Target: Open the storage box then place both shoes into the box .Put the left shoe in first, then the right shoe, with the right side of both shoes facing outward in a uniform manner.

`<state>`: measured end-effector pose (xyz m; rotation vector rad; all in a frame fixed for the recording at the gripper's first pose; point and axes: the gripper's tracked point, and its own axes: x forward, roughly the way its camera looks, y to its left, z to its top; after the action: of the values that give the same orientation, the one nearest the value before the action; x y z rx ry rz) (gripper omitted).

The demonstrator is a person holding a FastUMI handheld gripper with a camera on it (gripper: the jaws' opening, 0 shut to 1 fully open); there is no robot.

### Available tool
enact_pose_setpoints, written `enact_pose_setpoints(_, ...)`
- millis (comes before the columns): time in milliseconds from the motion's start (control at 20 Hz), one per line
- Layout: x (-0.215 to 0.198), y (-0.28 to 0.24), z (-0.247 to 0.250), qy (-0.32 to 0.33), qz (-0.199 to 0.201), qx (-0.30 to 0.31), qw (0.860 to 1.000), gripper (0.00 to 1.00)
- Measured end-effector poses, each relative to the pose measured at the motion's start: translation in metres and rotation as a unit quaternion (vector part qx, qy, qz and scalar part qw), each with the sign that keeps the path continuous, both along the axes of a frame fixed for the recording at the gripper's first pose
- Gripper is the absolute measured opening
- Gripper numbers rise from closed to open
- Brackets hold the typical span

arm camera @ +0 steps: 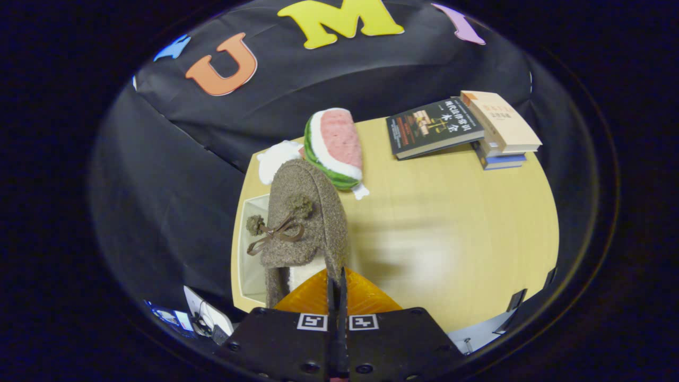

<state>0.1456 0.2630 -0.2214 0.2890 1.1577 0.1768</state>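
Fingers of the hand-held gripper (337, 286) pinch the shoe's (302, 223) collar, holding it above the open box (249, 254) at the bench (451, 223) edge. Lower it slowly, keeping the bowed toe level and its right side outward.

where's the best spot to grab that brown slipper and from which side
Best at the heel-side collar of the brown slipper, from behind, along its length. That edge is thin enough for narrow jaws, while the bow-topped toe is too broad. The gripper is already there, its fingers nearly closed on that edge, the slipper hanging above the white box.
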Motion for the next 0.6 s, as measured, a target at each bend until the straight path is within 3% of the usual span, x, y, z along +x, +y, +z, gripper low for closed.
enact_pose_setpoints(250, 0.007, 0.062, -0.035, 0.024, -0.023, -0.012, 0.999, 0.00)
enact_pose_setpoints(600, 0.018, 0.083, -0.110, 0.041, -0.067, -0.087, 0.993, 0.00)
